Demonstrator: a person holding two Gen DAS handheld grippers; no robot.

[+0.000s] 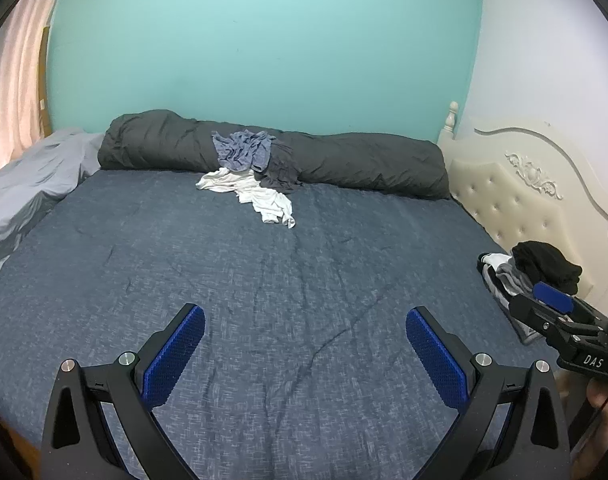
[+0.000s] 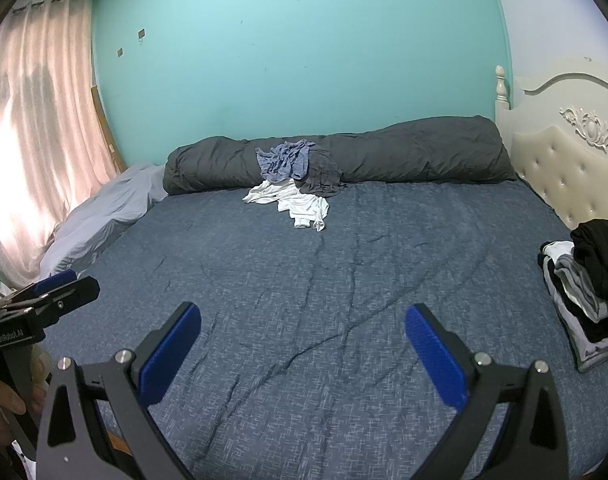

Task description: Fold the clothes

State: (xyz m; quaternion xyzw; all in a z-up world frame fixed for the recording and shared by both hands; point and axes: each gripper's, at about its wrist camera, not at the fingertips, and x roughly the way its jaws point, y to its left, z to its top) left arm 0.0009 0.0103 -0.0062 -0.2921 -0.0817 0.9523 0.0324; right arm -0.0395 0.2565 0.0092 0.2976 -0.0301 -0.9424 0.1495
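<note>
Bed cover (image 1: 264, 280): heathered navy. Duvet roll (image 1: 344, 160): charcoal. Crumpled clothes: white shirt (image 1: 260, 196), mottled blue garment (image 1: 242, 152). Wall (image 1: 264, 40): turquoise.

Bed covered with a blue mottled bedspread (image 1: 264, 280), creased in several lines. A dark grey rolled duvet (image 1: 364, 160) lies along the far edge against the turquoise wall (image 1: 264, 40). Pale grey sheet (image 1: 36, 176) bunched at the left side. Cream tufted headboard (image 1: 516, 200) stands at right. Pink curtain (image 2: 44, 120) hangs at left, backlit.
</note>
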